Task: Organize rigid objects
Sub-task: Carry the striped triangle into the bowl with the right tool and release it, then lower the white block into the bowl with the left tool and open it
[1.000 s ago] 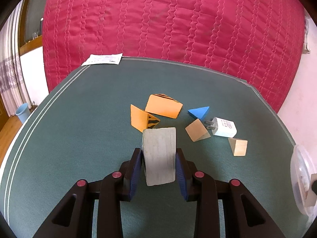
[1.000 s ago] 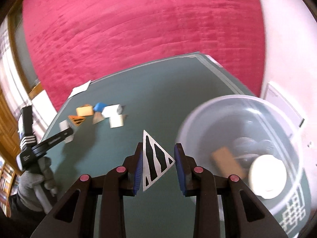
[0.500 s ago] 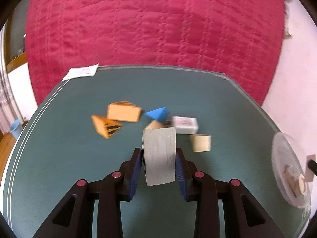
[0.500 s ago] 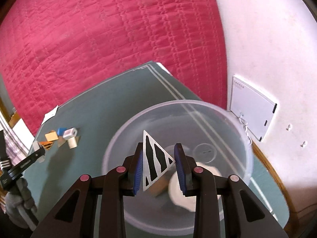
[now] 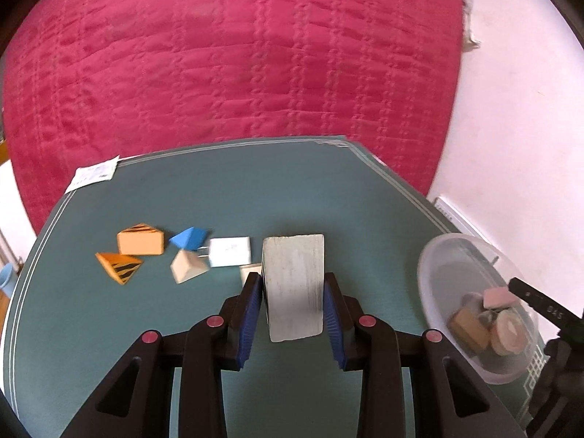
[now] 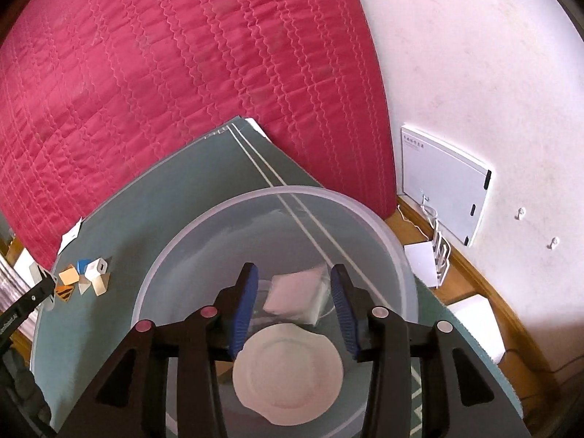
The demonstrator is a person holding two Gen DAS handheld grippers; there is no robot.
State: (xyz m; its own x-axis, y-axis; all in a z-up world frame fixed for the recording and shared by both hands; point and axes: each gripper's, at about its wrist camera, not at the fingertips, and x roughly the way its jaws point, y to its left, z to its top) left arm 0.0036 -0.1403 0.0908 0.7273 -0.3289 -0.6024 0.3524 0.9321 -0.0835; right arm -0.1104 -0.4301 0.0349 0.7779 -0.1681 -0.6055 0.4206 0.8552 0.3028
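My left gripper (image 5: 293,290) is shut on a whitewashed wooden block (image 5: 294,284), held above the green table. Loose pieces lie to its left: two orange striped blocks (image 5: 140,242), a blue wedge (image 5: 189,237), a pale wedge (image 5: 188,270) and a white charger (image 5: 230,251). My right gripper (image 6: 294,292) is open and empty over the clear plastic bowl (image 6: 204,226), which holds a white round disc (image 6: 288,368) and a white block (image 6: 295,294). The bowl also shows in the left wrist view (image 5: 430,259), with several pieces in it.
A red quilted cover (image 5: 237,54) hangs behind the table. A paper slip (image 5: 95,175) lies at the table's far left corner. A white wall, a white panel (image 6: 443,182) and wooden floor trim are to the right of the table.
My right gripper opened and let the striped triangle go over the bowl. My left gripper, still holding the block, swung right, so the bowl came further into its view.
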